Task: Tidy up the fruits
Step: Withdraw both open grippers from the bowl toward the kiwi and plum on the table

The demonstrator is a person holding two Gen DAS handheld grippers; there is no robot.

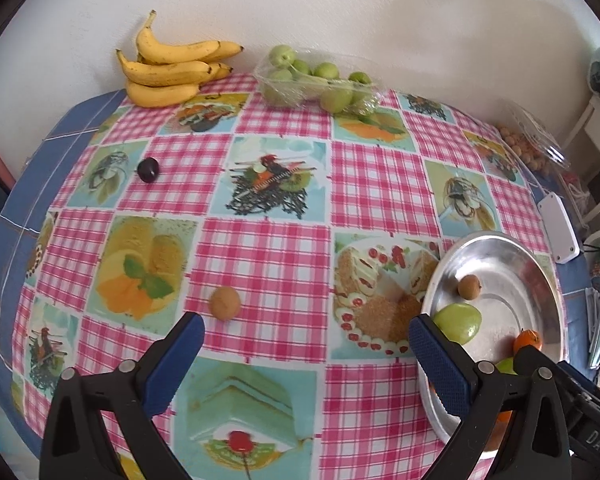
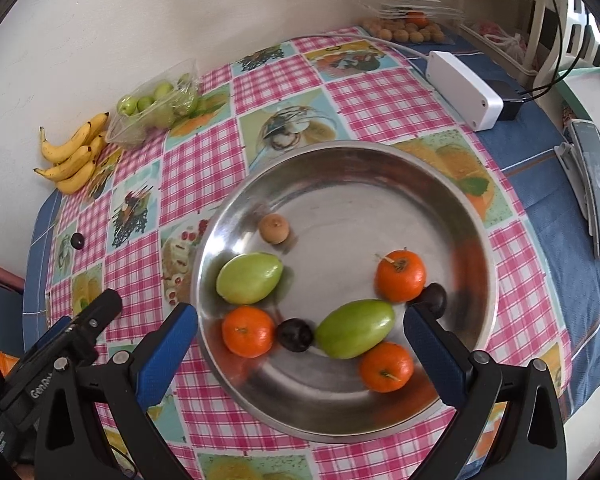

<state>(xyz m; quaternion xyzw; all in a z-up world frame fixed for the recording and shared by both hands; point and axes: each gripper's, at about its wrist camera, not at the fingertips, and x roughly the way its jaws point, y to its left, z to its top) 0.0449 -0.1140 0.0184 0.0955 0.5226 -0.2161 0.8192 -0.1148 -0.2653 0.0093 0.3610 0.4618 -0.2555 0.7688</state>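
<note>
A round metal bowl point(image 2: 452, 184) holds a small brown fruit point(image 2: 274, 229), two green fruits point(image 2: 249, 278) point(image 2: 355, 334), three oranges point(image 2: 400, 275) and two dark plums point(image 2: 295, 335). My right gripper point(image 2: 300, 326) hovers open above the bowl's near side, nothing between its fingers. In the left wrist view my left gripper point(image 1: 306, 342) is open over the tablecloth. A loose brown fruit point(image 1: 225, 303) lies just beyond its left finger point(image 1: 182, 350). A dark plum point(image 1: 148, 169) sits alone farther left. The bowl point(image 1: 512, 252) is at its right.
Bananas point(image 1: 172, 68) and a clear tray of green fruits point(image 1: 316, 80) line the wall. A clear box of small brown fruits point(image 2: 404, 32), a white power box point(image 2: 464, 88) and a phone stand point(image 2: 592, 184) sit at the table's right side.
</note>
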